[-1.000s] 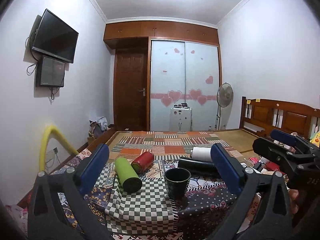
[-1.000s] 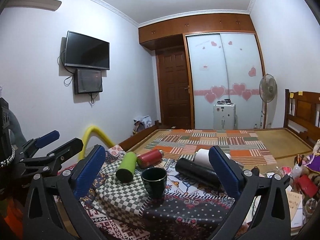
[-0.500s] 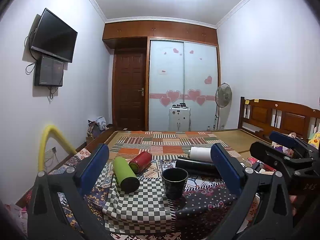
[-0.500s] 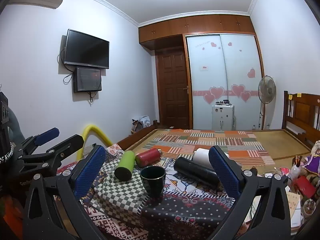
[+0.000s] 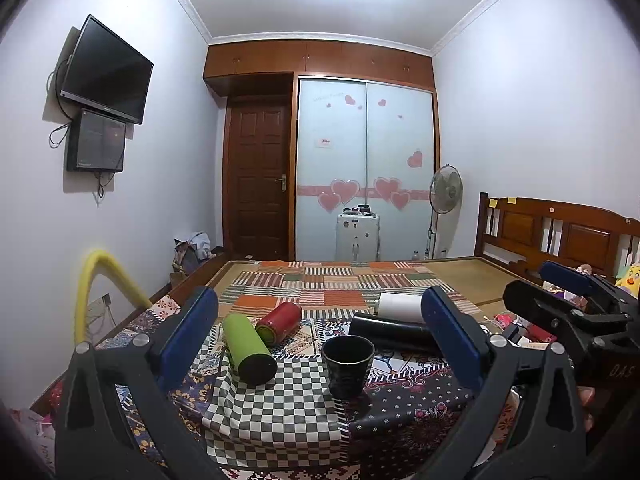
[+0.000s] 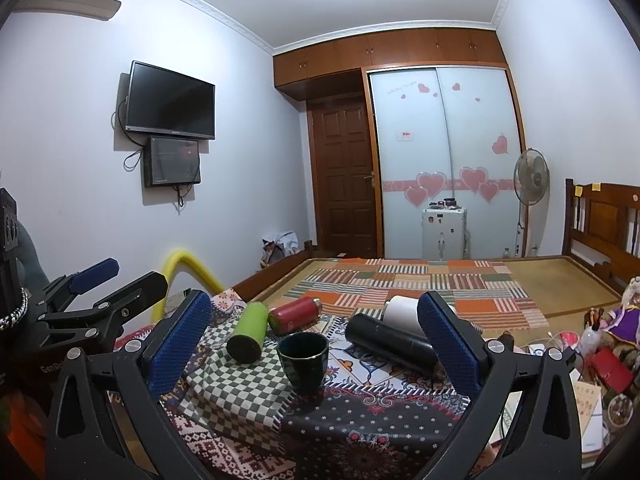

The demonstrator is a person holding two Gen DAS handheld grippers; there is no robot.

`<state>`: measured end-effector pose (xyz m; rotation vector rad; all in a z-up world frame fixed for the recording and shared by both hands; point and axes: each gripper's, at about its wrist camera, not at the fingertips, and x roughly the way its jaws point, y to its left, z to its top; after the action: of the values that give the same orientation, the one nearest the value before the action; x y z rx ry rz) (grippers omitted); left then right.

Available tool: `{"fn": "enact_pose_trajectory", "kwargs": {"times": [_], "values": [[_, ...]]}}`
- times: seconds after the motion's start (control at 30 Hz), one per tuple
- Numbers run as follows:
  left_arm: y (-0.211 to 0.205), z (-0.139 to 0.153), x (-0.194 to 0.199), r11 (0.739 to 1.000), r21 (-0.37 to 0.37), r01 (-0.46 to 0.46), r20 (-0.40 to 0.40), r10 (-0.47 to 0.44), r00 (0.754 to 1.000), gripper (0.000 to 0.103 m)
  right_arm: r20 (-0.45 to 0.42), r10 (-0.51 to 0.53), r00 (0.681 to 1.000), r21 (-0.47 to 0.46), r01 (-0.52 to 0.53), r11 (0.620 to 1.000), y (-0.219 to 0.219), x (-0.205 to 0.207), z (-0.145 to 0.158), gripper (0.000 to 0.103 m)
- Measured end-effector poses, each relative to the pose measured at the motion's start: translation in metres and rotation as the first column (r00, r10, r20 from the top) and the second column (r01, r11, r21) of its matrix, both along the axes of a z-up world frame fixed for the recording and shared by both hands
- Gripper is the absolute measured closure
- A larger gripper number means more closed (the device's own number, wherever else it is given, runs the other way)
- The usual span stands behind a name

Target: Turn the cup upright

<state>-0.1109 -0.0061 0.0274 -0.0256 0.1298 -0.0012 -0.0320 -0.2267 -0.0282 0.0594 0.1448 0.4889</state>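
The cup [image 5: 347,365] stands upright with its mouth up on the cloth-covered desk [image 5: 280,420], so the flip looks done and I judge nothing is left but to draw back. Both the left gripper [image 5: 320,340] and the right gripper [image 6: 314,340] are spread wide, empty and apart from it. The cup is dark, glossy and tapered with a thin pale rim, at the checked cloth's edge, near the green bottle [image 5: 249,349] and black bottle [image 5: 390,332].

Left black-framed claw [image 5: 320,332] and right black-framed claw [image 6: 314,330] share triangular cut-outs, silver screws and blue textured finger pads [image 5: 191,336]; white lettering marks both bodies.
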Motion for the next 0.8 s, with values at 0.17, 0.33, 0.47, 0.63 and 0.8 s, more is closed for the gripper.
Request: {"fn": "enact_pose_trajectory", "kwargs": {"times": [0.17, 0.33, 0.47, 0.63, 0.8], "values": [[-0.0009, -0.0014, 0.0034, 1.0, -0.001, -0.001, -0.005, 0.001, 1.0, 0.0, -0.001, -0.003, 1.0, 0.004, 0.003, 1.0, -0.0012, 0.0008, 0.0, 0.0], [-0.0005, -0.003, 0.0047, 1.0, -0.002, 0.0, -0.009, 0.0, 1.0, 0.0, -0.003, -0.004, 1.0, 0.005, 0.004, 1.0, -0.0021, 0.0016, 0.0002, 0.0], [-0.0005, -0.0038, 0.0049, 1.0, -0.003, 0.004, -0.011, -0.004, 1.0, 0.0, -0.002, -0.004, 1.0, 0.006, 0.005, 1.0, -0.0024, 0.0017, 0.0002, 0.0], [-0.0016, -0.0033, 0.0056, 1.0, -0.001, 0.018, -0.013, -0.018, 1.0, 0.0, -0.001, -0.005, 1.0, 0.005, 0.005, 1.0, -0.0027, 0.0016, 0.0004, 0.0], [-0.0021, -0.0032, 0.0065, 1.0, -0.003, 0.024, -0.016, -0.024, 1.0, 0.0, -0.002, -0.006, 1.0, 0.008, 0.006, 1.0, -0.0035, 0.002, 0.0003, 0.0]]}}
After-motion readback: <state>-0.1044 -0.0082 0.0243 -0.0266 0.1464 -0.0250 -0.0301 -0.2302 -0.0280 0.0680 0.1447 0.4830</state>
